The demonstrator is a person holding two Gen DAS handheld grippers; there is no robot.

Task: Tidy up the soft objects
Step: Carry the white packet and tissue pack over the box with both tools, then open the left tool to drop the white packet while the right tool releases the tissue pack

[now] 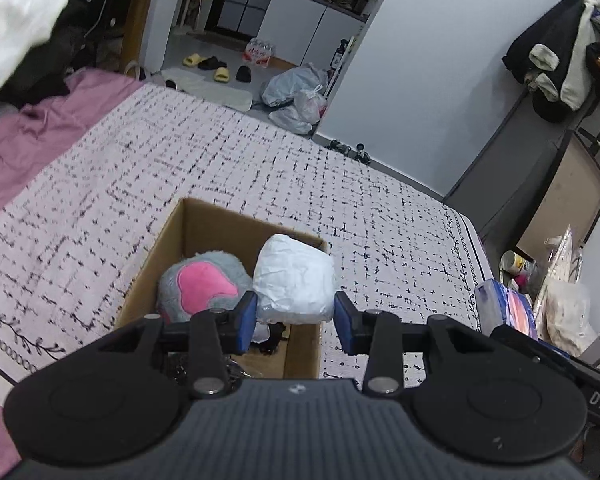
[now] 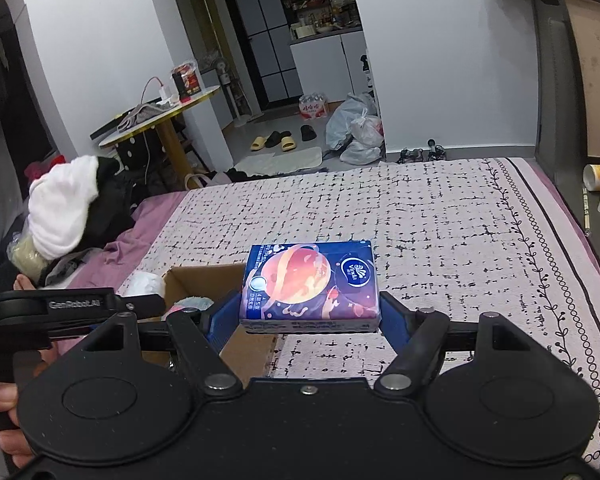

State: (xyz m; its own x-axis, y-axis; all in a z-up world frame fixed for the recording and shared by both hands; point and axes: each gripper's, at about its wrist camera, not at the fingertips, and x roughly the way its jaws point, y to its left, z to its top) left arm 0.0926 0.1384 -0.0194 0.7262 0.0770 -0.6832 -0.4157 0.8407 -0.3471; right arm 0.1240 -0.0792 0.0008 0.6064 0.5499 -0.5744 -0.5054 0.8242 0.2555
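Vinda tissue pack [image 2: 310, 286] is pinched by right gripper [image 2: 310, 312], cardboard box [image 2: 204, 280] down-left of it. Left gripper [image 1: 296, 316] is spread around white bundle [image 1: 296, 280] in box. Risk: soft pack squeezed out, or dropped outside the rim.

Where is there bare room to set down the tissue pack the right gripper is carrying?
The cardboard box looks crowded: a grey-and-pink plush and a white wrapped bundle fill much of its opening. The checked bedspread lies bare beyond and right of the box, out to its vine-patterned border. The clothes pile crowds the far-left side. The right gripper holds the tissue pack.
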